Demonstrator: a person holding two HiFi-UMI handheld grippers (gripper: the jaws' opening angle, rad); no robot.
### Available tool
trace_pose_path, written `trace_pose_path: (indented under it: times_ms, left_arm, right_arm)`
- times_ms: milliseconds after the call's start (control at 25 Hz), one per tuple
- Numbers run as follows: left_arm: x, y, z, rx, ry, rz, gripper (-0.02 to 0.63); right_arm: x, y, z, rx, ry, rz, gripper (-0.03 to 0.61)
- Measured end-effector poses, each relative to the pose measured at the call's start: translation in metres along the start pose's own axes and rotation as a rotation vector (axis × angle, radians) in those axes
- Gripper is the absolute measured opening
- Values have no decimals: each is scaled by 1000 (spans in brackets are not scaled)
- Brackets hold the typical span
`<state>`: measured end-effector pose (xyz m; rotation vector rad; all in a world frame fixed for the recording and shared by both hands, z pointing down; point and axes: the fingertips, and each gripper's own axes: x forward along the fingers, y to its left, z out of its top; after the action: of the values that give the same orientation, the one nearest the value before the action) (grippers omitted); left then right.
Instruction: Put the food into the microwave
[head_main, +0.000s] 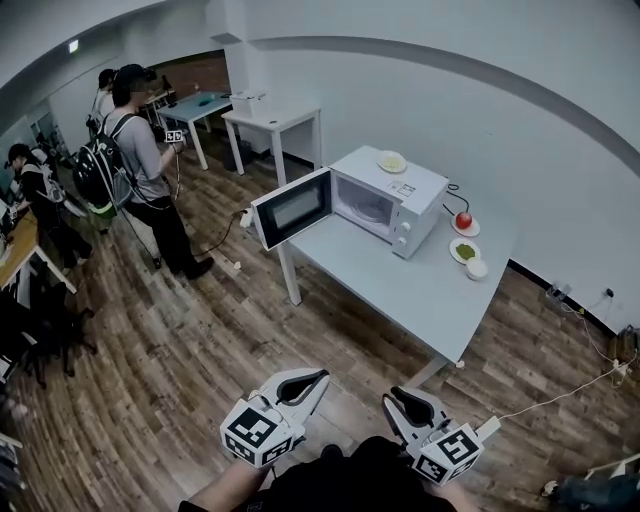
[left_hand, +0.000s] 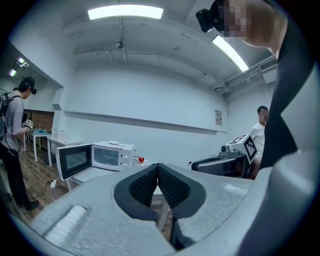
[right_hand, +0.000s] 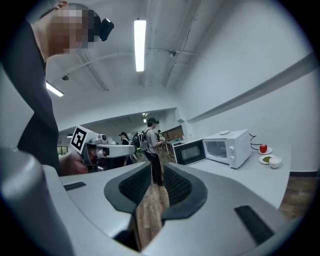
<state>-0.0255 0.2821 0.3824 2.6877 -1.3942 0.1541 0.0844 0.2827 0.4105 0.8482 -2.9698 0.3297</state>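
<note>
1. Food: a red apple (head_main: 462, 220) on a small saucer (head_main: 470, 230), a plate of green food (head_main: 465, 251) and a small white bowl (head_main: 477, 268). All sit on the white table (head_main: 400, 295), just right of the microwave (head_main: 410, 195). A top plate (head_main: 392, 161) with something pale on it rests on the microwave roof; contents too small to tell.
2. Handling (judgement): the apple is likely firm, light, round and smooth, so it could roll off the saucer. Safer to pinch the saucer rim and keep it level. The green-food plate looks stiff and breakable with loose contents, so grip its rim at the near edge, no tilt. The bowl is probably light; take it by the lip.
3. The microwave door (head_main: 292, 207) is swung wide open toward the left. The cavity looks empty, so the way in is free.
4. The left gripper (head_main: 318, 380) is clenched, pads meeting at the tips, nothing between them. The right gripper (head_main: 393, 400) has its jaws a narrow slit apart; only floor shows through, so it carries nothing.
5. Both grippers are low at the near side of the head view, off the table and well apart from the food. The food lies ahead and to the right, beyond the table's near corner.
</note>
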Motion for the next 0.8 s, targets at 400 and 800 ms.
trace_pose_path:
  times_ms: [400, 800]
  left_arm:
    - [46, 62, -6, -40, 19, 5, 8]
    - [140, 147, 13, -36, 29, 50, 9]
  right_arm:
    - [62, -52, 3, 12, 34, 2, 83]
    - [146, -153, 32, 5, 51, 48, 83]
